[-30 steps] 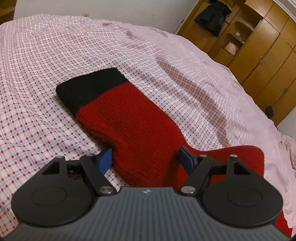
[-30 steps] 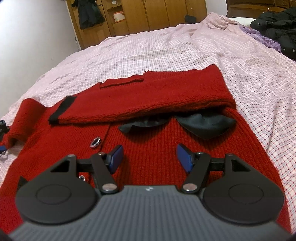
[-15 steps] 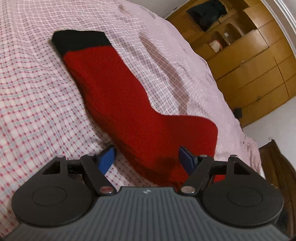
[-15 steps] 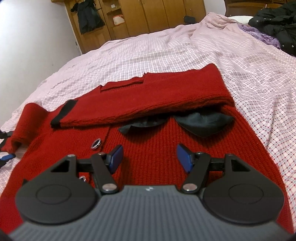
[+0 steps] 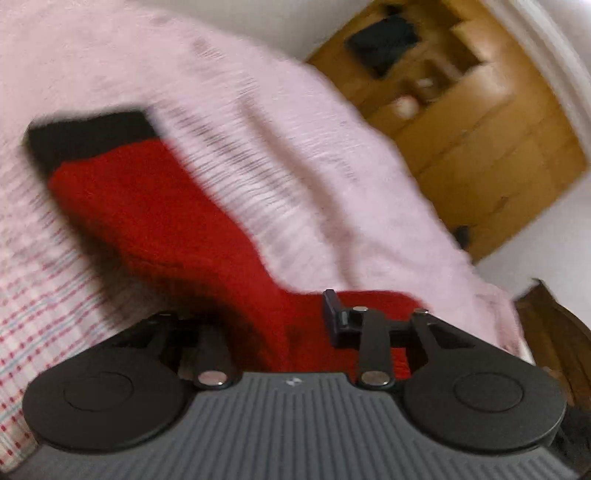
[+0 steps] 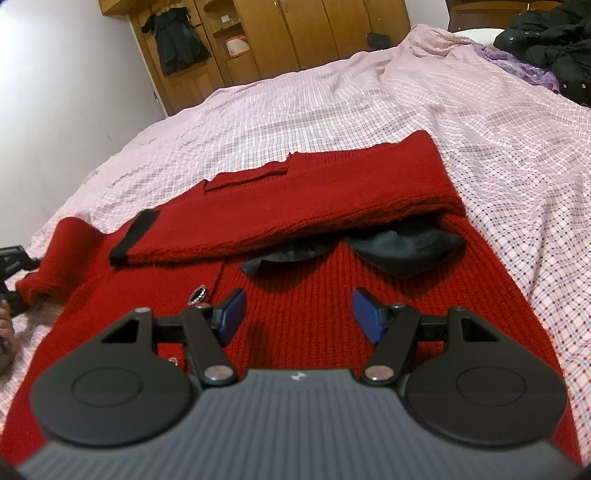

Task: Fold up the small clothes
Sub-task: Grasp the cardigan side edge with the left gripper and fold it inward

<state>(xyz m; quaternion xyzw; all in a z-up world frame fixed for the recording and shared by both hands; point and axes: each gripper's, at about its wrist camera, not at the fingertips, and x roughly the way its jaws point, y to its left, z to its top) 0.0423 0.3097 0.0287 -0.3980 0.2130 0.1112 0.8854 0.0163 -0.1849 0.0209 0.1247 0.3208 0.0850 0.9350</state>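
A red knitted cardigan (image 6: 332,314) lies flat on the checked bedsheet (image 6: 498,147), with a black collar (image 6: 402,251) and a shiny button (image 6: 198,295). One sleeve (image 6: 295,206) is folded across the chest, its black cuff (image 6: 133,236) at the left. The other sleeve (image 5: 147,221) stretches away in the blurred left wrist view and ends in a black cuff (image 5: 88,136). My left gripper (image 5: 277,317) is closing on this sleeve near the shoulder; bunched red knit fills the jaws and hides the left finger. My right gripper (image 6: 297,314) hovers open over the cardigan's front.
A wooden wardrobe (image 6: 314,33) with a dark coat (image 6: 177,40) hanging on it stands beyond the bed. A black jacket (image 6: 554,40) and purple cloth (image 6: 524,70) lie at the bed's far right. A hand (image 6: 5,325) shows at the left edge.
My left gripper's jaws have narrowed onto the sleeve, which now bunches between them and rises a little. The left view has tilted and blurred. The right gripper has stayed put.
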